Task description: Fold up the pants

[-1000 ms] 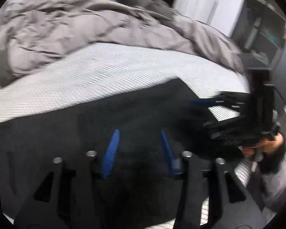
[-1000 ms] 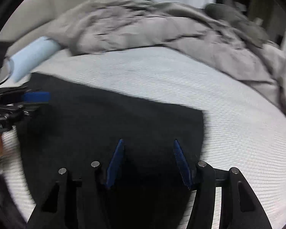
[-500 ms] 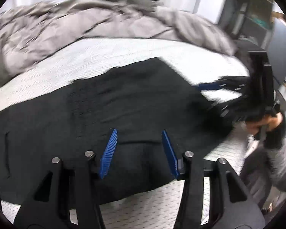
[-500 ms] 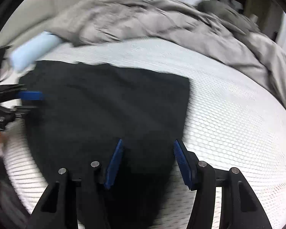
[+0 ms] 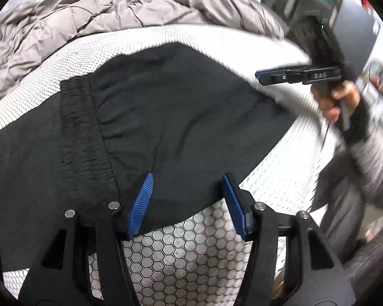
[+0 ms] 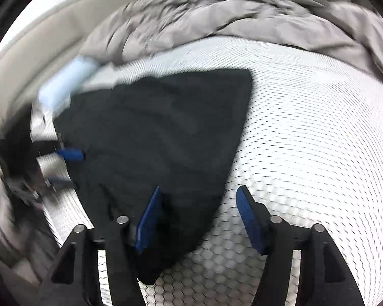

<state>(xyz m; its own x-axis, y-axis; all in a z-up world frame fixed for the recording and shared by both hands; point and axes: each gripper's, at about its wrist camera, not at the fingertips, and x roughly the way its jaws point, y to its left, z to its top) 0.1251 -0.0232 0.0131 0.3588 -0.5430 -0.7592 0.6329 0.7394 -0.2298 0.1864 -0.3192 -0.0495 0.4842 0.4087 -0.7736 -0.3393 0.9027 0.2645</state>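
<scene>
One pair of black pants (image 5: 166, 117) lies on the bed (image 5: 280, 168). Left tongs (image 5: 186, 191) and right tongs (image 6: 199, 211) are both opening, gripping nothing.

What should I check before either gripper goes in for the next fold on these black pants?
1. Pants lying flat on the mattress: ok, only light wrinkles.
2. Left gripper empty: ok, jaws opening, nothing pinched.
3. Right gripper empty: ok, jaws opening, pads off the cloth.
4. Waistband in view: ok, beside the left gripper.
5. Grey duvet off the pants: ok.
6. Far edge aligned: cannot tell, blurred.
</scene>
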